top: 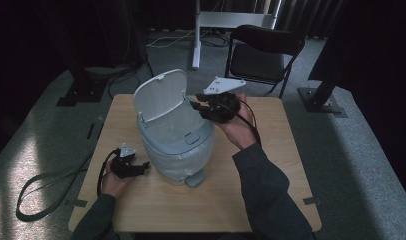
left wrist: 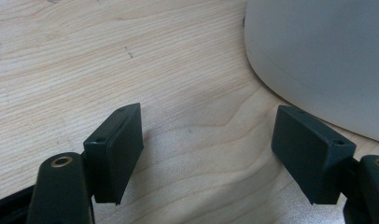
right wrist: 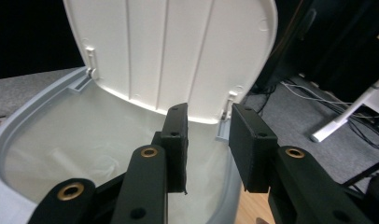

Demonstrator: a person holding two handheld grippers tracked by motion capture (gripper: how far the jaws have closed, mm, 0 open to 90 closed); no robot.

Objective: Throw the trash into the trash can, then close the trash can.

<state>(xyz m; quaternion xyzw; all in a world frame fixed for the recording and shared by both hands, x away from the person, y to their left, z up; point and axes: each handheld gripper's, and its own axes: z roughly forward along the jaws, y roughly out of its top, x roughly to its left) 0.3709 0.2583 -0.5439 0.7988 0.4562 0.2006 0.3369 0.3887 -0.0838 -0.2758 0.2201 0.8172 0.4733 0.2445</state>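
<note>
While nothing sits between them, right tongs (right wrist: 207, 144) part-open.

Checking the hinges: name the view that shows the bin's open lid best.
The right gripper view: the lid shows its ribbed underside and both hinges close up. The high view shows it small, standing open. The left gripper view has just the bin's curved wall.

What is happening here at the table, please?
A person sits at a wooden table with tongs in each hand, working on a small grey bin. Its lid stands open. The right tongs hover at the bin's rim by the lid hinge, jaws slightly apart with nothing between them. The left tongs rest open on the table beside the bin's base.
</note>
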